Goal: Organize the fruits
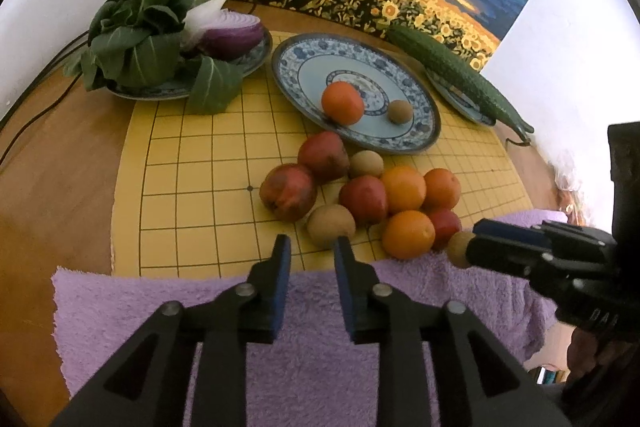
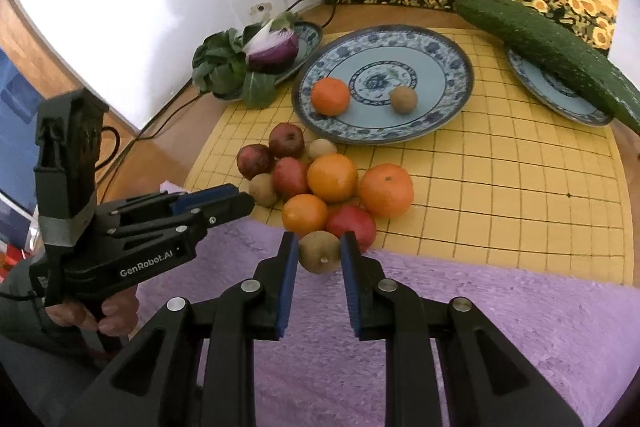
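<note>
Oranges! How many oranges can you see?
4. One orange sits on the big blue plate. Three more lie bunched on the yellow mat: a left one, a right one and a near one. None seems hidden.

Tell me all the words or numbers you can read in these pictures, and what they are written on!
"GenRobot.AI": white letters on the black side of the left gripper, seen from the right wrist camera.
Pale letters on the body of the right gripper, low at the right of the left wrist view: too blurred and cut off to read.
The plates, the yellow grid board, the painting and the fruit carry no readable words or numbers.
</note>
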Action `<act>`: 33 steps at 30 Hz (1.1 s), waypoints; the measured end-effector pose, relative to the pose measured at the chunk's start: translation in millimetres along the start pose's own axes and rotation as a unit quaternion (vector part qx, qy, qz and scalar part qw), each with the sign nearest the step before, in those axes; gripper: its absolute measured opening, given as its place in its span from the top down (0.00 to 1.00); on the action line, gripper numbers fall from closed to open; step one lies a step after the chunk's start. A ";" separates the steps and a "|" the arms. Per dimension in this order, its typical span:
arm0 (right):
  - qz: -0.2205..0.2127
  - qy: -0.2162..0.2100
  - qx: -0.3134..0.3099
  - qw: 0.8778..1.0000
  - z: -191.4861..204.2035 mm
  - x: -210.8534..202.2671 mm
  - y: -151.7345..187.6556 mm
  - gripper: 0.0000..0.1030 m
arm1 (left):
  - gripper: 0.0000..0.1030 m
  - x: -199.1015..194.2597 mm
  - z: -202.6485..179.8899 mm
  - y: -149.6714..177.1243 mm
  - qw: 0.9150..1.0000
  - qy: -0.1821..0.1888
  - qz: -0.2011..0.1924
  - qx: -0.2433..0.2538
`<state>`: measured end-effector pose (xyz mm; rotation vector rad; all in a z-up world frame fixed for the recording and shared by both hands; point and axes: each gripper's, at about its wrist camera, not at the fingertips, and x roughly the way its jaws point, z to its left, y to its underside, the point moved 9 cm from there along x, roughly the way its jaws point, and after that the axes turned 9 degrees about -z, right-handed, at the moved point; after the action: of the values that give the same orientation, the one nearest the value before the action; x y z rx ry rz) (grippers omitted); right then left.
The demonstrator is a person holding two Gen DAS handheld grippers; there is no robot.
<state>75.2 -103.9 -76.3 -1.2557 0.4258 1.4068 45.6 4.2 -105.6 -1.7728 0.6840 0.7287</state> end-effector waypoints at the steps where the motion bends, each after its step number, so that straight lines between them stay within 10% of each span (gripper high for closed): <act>1: -0.003 0.001 0.003 1.000 -1.3 -1.4 -1.3 0.78 | 0.69 0.0 0.1 0.1 1.000 0.000 -0.001 -0.001; 21: -0.023 0.008 0.021 0.999 -9.0 -8.0 -6.4 0.78 | 0.53 4.4 -9.6 -5.1 1.000 0.020 -0.004 0.004; 24: -0.023 0.009 0.024 0.999 -10.9 -7.3 -7.3 0.78 | 0.76 11.7 -10.9 -4.1 1.000 0.012 0.005 0.011; 33: -0.022 0.010 0.027 0.999 -14.5 -6.9 -7.4 0.78 | 0.76 5.5 -7.8 -9.1 1.000 0.019 -0.008 -0.006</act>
<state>86.5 -117.1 -72.8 -1.2299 0.4446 1.3373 57.1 -1.2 -102.1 -1.8054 0.6901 0.6914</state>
